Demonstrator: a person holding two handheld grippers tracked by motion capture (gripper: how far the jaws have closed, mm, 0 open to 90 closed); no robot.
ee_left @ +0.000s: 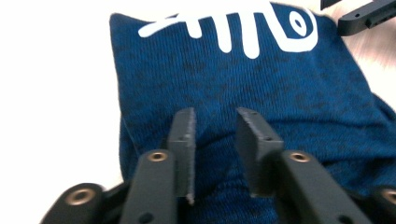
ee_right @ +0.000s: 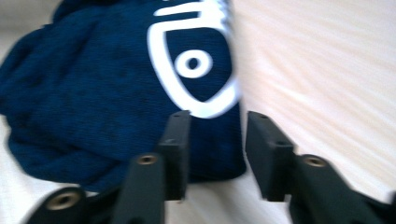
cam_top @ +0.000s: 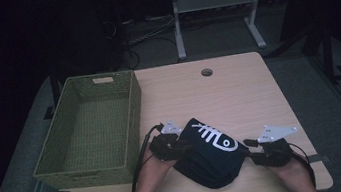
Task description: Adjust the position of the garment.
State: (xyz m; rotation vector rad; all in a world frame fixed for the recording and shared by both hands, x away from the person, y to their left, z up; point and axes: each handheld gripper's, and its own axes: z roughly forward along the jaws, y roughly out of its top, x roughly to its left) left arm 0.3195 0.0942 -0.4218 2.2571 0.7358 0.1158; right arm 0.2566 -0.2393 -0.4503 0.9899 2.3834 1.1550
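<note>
A folded dark blue cloth (cam_top: 210, 158) with a white fish-skeleton print lies on the wooden table (cam_top: 219, 94) near its front edge. My left gripper (cam_top: 186, 147) is at the cloth's left side, and in the left gripper view its jaws (ee_left: 215, 135) stand apart over the blue cloth (ee_left: 243, 79) without pressing on it. My right gripper (cam_top: 247, 152) is at the cloth's right edge. In the right gripper view its jaws (ee_right: 215, 135) are apart, and the corner of the cloth (ee_right: 93, 93) lies in the gap. The right gripper's tip (ee_left: 369, 16) shows beyond the cloth.
A green woven basket (cam_top: 133, 116), with nothing in it, stands on the left part of the table. A round cable hole (cam_top: 206, 72) sits near the far edge. Behind the table are a white desk frame (cam_top: 177, 24) and cables on the dark floor.
</note>
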